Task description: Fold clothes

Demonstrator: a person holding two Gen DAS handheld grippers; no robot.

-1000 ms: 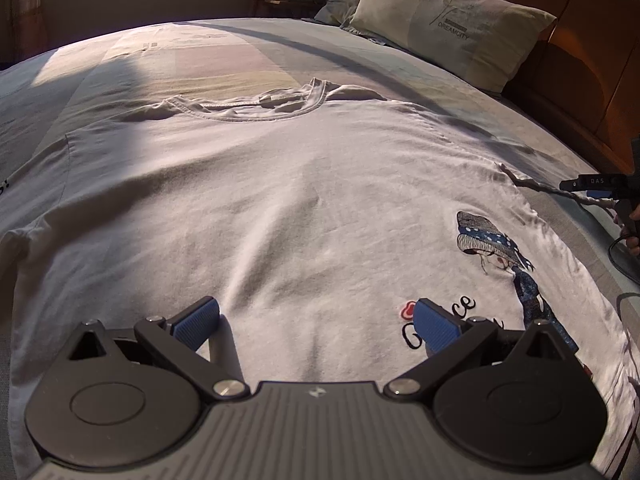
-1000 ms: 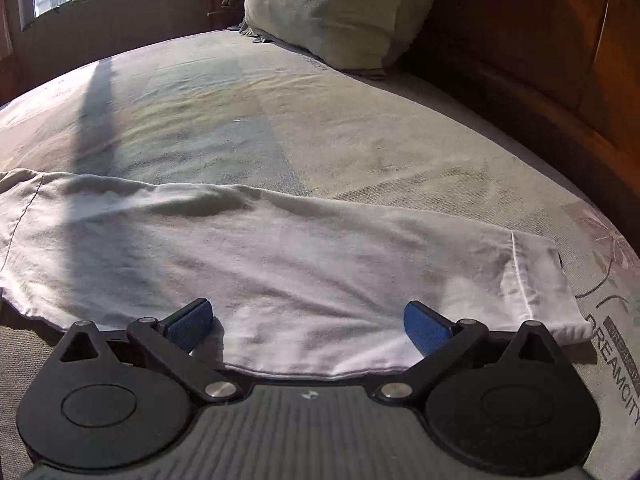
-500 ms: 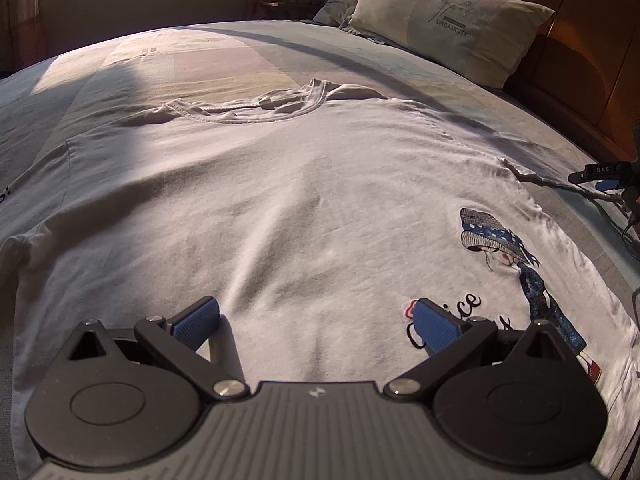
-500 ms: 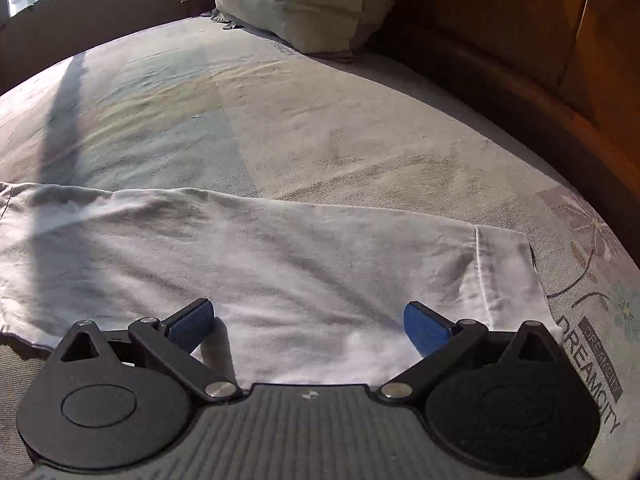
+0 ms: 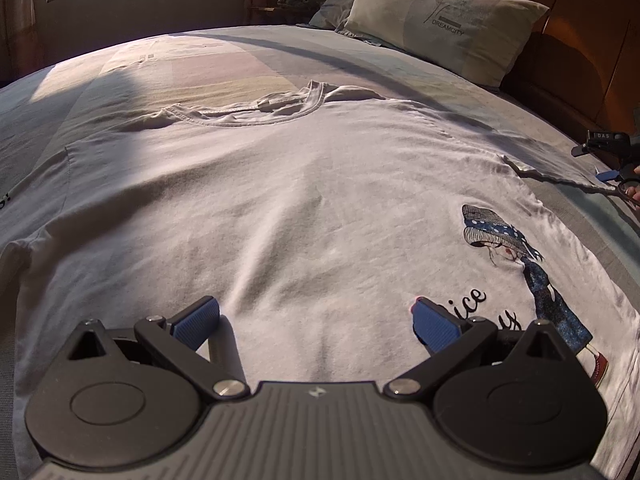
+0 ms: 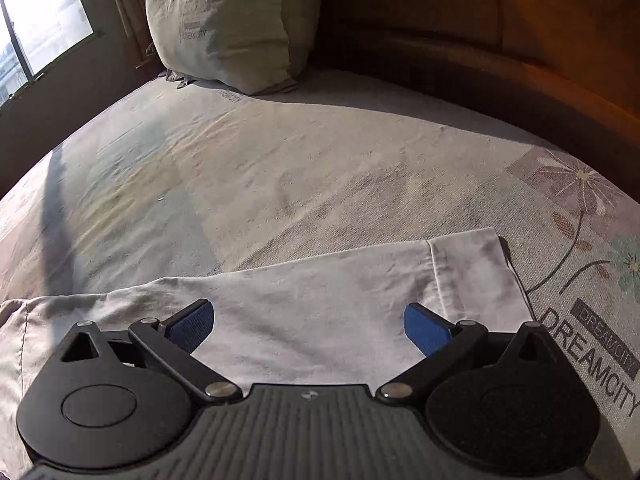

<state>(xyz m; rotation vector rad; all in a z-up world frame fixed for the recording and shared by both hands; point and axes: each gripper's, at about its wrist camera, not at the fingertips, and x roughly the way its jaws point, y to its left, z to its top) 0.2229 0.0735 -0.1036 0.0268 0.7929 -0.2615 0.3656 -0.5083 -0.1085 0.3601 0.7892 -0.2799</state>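
t-shirt (image 5: 304,200) flat on bed (image 6: 280,168); i hold left gripper (image 5: 316,320) and right gripper (image 6: 308,324) released; sleeve (image 6: 472,276) probably single-layered, may bunch if pinched shallowly.

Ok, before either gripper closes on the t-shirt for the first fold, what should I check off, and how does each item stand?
1. t-shirt lies flat, front up, on the bed: ok.
2. left gripper open over the lower shirt body: ok.
3. right gripper open over the sleeve: ok.
4. Sleeve spread out, not tucked under: ok.
5. Collar smooth: not ok, it is rumpled.
6. Either gripper's pads touching fabric: cannot tell.
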